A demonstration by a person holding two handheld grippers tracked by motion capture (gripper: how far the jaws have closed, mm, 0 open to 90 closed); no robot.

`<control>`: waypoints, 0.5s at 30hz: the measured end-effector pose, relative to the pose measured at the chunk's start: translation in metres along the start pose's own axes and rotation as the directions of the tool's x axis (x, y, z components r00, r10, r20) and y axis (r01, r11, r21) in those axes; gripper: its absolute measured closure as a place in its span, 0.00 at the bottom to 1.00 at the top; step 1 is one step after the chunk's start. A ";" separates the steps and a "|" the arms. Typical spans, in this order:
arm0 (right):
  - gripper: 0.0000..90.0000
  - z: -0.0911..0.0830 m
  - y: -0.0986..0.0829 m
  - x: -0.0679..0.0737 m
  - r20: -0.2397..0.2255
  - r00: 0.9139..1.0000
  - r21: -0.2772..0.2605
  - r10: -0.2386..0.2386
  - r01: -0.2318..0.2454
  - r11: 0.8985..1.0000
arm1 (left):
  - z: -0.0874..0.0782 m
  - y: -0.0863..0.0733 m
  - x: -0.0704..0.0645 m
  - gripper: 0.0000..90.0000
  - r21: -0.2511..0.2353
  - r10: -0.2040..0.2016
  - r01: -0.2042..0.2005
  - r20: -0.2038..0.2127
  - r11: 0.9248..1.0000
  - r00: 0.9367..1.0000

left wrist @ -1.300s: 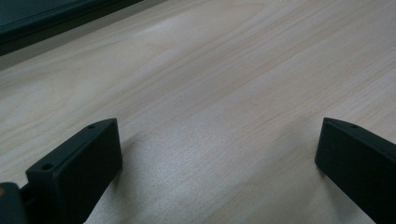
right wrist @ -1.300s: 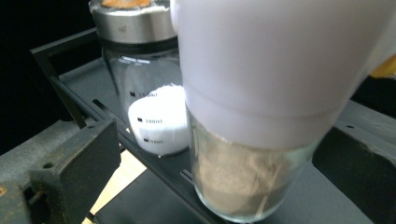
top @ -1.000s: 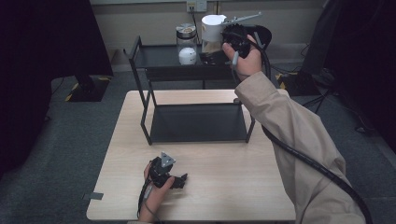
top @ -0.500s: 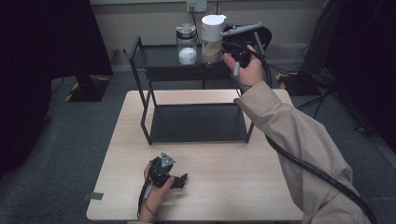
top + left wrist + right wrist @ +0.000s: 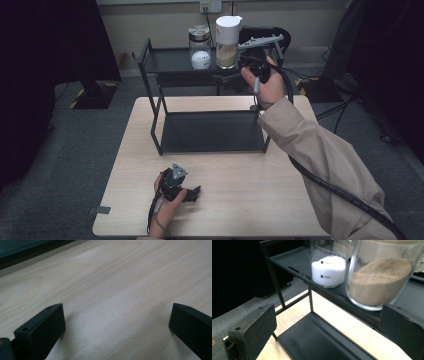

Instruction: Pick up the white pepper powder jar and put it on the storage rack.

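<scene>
A black two-shelf rack [image 5: 170,59] stands at the back of the wooden table [image 5: 280,200]. Its top shelf [image 5: 294,262] carries a glass jar of white powder [image 5: 200,49] [image 5: 328,270] and, right beside it, a taller white-lidded jar of brown powder [image 5: 227,44] [image 5: 380,283]. My right gripper [image 5: 231,76] [image 5: 329,332] hovers open just in front of the top shelf, below the brown jar, with nothing between its jaws. My left gripper [image 5: 194,192] [image 5: 117,327] rests open on the bare tabletop near the front edge.
The rack's lower shelf [image 5: 210,131] [image 5: 312,342] lies bare under the right gripper. A black cable [image 5: 345,197] trails from the right gripper along the sleeve. Grey carpet [image 5: 60,150] surrounds the table, and cables lie on the floor at the right.
My right gripper has drawn back from beside the brown jar, coming lower and nearer the rack's front. The jar stays on the top shelf. The left gripper has not moved.
</scene>
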State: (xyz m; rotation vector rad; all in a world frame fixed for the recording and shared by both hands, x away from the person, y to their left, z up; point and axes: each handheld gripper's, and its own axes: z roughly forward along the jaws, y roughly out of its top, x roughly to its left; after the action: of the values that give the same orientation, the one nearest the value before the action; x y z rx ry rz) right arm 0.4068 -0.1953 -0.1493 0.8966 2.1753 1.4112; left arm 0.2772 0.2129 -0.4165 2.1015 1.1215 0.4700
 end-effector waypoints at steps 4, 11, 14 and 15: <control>0.00 -0.002 -0.005 0.002 -0.006 1.000 -0.007 0.000 0.000 1.000 | 0.000 0.000 0.000 0.00 0.000 0.000 0.000 0.000 1.000 1.000; 0.00 -0.003 -0.016 0.000 -0.028 1.000 -0.013 0.010 -0.010 1.000 | 0.000 0.000 0.000 0.00 0.000 0.000 0.000 0.000 1.000 1.000; 0.00 -0.002 -0.022 0.001 -0.032 0.999 -0.012 0.008 -0.008 1.000 | 0.000 0.000 0.000 0.00 0.000 0.000 0.000 0.000 1.000 1.000; 0.00 -0.002 -0.024 0.001 -0.032 0.999 -0.012 0.009 -0.010 1.000 | 0.000 0.000 0.000 0.00 0.000 0.000 0.000 0.000 1.000 1.000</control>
State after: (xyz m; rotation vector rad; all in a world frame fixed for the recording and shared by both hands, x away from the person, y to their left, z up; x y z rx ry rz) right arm 0.3974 -0.2027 -0.1705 0.8870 2.1865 1.4512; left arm 0.2773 0.2129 -0.4164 2.1020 1.1214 0.4703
